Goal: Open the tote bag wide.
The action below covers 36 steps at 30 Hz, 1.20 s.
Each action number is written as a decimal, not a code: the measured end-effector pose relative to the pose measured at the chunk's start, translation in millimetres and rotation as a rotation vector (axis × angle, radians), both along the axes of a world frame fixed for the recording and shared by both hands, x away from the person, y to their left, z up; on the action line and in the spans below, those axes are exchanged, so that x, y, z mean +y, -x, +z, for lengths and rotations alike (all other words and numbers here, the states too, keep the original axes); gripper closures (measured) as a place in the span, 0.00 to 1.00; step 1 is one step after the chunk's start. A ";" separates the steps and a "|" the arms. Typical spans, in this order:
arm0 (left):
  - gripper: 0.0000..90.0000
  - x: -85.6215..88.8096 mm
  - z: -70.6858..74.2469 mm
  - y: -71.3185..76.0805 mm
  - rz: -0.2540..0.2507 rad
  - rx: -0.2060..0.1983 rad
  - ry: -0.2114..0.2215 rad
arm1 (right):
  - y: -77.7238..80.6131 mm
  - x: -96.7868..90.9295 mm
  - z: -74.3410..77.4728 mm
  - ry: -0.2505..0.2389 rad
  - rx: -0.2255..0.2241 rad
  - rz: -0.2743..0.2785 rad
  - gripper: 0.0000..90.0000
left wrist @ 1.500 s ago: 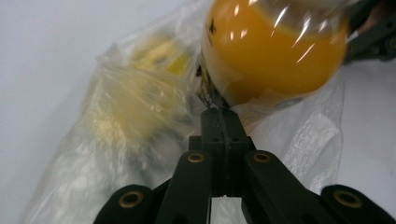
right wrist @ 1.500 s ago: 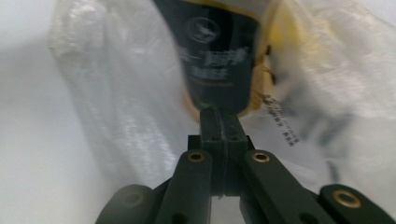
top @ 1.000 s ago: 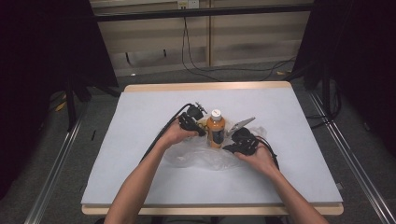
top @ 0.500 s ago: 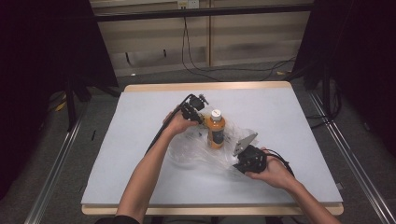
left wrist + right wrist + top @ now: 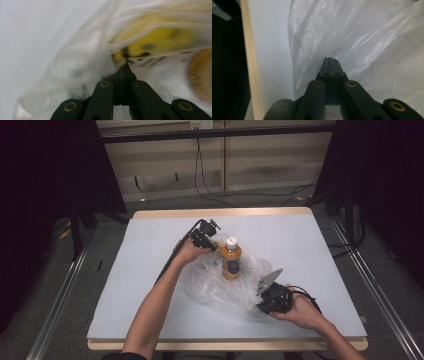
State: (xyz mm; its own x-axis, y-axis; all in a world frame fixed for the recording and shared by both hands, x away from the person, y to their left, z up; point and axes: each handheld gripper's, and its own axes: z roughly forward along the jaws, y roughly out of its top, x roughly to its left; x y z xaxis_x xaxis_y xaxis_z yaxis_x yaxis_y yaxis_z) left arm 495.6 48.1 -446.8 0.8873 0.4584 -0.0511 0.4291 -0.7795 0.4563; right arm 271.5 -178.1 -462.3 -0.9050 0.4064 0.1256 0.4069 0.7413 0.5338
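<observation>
An orange drink bottle with a white cap stands upright on the white table, with a clear plastic bag gathered around it. My left gripper is at the bag's far edge, just left of the bottle, shut on the film. In the left gripper view the closed jaw tips pinch the plastic bag, and the bottle's yellow label shows blurred through it. My right gripper is near the front right, shut on the bag's near edge; its closed tips bite the film.
The table's wooden front edge runs close beside the right gripper. Cables lie on the floor beyond the far edge. Dark stands flank the table on both sides.
My right gripper has pulled toward the near right corner with the bag's edge, stretching the bag out. The left gripper shifted slightly toward the far side and holds on beside the bottle.
</observation>
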 end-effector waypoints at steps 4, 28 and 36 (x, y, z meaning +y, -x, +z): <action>1.00 -0.6 14.7 16.0 -0.039 -0.041 0.034 | -10.2 -2.1 8.0 -0.051 -0.023 -0.055 1.00; 1.00 22.5 -6.4 96.5 -0.184 0.008 0.031 | -94.8 -5.2 12.7 -0.065 -0.006 -0.277 1.00; 1.00 42.2 -11.9 114.9 -0.204 0.021 0.026 | -112.1 -16.9 -4.7 0.014 -0.018 -0.391 1.00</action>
